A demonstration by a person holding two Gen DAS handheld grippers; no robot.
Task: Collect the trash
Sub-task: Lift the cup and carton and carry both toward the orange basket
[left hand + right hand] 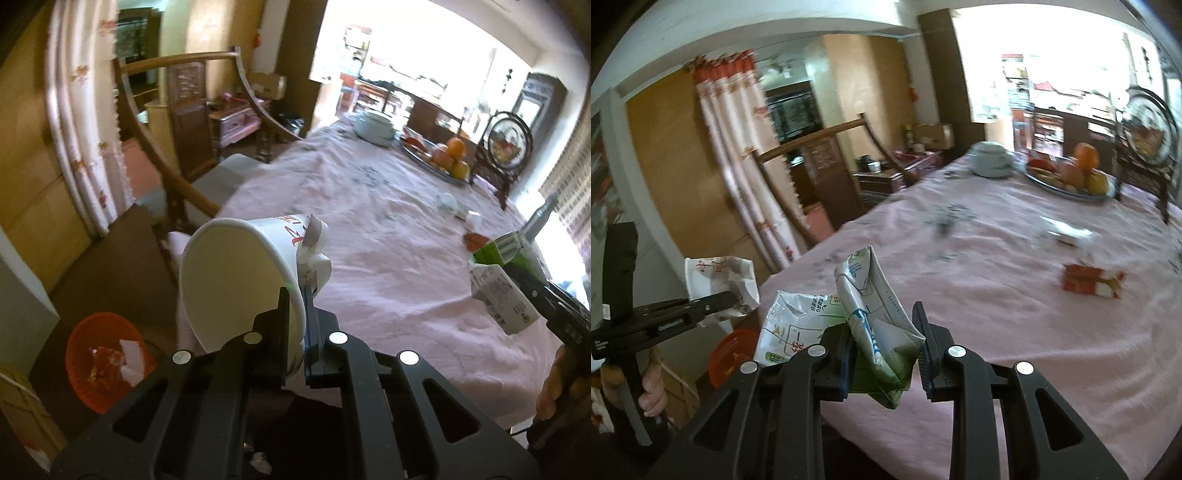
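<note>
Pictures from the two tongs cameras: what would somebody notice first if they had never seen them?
First, the big white paper cup right up close, pinched by its rim in the left tongs, and the crumpled green-and-white carton squeezed in the right tongs. Next, the orange bin low on the floor at the left, with scraps already inside. Behind spreads the pink tablecloth, with a tray of fruit at its far end.
</note>
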